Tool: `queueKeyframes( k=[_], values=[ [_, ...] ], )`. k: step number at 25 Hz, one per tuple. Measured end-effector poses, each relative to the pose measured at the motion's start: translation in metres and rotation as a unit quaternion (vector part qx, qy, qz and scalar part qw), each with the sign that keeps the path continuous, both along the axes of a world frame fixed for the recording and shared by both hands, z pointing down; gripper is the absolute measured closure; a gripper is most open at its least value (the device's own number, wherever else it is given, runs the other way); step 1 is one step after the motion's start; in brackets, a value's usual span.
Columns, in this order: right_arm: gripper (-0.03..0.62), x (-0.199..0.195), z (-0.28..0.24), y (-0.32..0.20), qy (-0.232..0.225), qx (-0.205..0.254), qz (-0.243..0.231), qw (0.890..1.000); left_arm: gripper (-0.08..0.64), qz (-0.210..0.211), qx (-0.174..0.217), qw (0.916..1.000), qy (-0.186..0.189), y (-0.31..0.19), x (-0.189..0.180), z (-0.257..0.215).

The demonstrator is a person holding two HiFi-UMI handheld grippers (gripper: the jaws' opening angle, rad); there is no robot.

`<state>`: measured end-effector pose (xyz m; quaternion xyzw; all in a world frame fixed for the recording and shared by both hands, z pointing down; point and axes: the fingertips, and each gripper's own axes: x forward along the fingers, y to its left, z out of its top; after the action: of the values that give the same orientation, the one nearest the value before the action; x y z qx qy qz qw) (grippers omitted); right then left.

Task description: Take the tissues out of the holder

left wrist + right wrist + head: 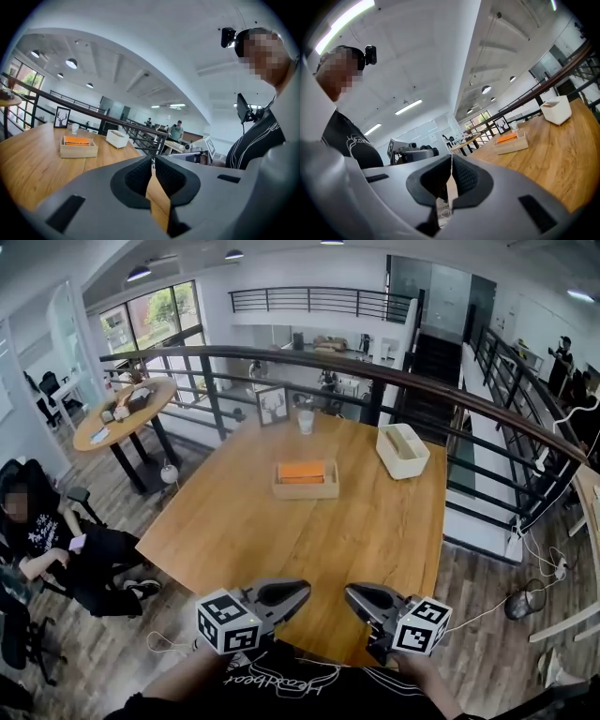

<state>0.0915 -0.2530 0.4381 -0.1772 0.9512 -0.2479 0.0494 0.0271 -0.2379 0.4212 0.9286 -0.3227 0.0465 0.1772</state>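
A low wooden holder [306, 489] stands in the middle of the wooden table [234, 540], with an orange pack of tissues [301, 471] lying in it. Both grippers hover at the near table edge, far from the holder, tips turned toward each other. My left gripper [298, 591] is shut with nothing in it, as is my right gripper [352, 595]. The left gripper view shows the holder [78, 150] and tissues [76, 140] far off to the left beyond the closed jaws. In the right gripper view the holder [512, 144] and tissues [507, 138] sit to the right.
A white box [403, 451] stands at the table's far right, a glass [306, 420] and a framed deer picture [273, 405] at the far edge. A dark railing [375, 376] runs behind the table. A person [56, 540] sits at the left near a round table [122, 413].
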Motion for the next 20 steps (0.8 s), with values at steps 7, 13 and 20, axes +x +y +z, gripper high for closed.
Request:
queueKeyframes(
  k=[7, 13, 20],
  values=[
    [0.574, -0.040, 0.001, -0.057, -0.004, -0.006, -0.002, 1.000, 0.545, 0.003, -0.018, 0.9998, 0.009, -0.062, -0.031, 0.013],
    [0.574, -0.068, 0.009, -0.107, 0.009, -0.019, 0.018, 1.000, 0.509, 0.020, -0.014, 0.9993, 0.029, -0.115, -0.060, 0.013],
    [0.574, -0.095, 0.007, -0.166, 0.025, -0.019, 0.032, 0.999, 0.480, 0.042, 0.010, 0.9990, 0.006, -0.183, -0.087, 0.011]
  ],
)
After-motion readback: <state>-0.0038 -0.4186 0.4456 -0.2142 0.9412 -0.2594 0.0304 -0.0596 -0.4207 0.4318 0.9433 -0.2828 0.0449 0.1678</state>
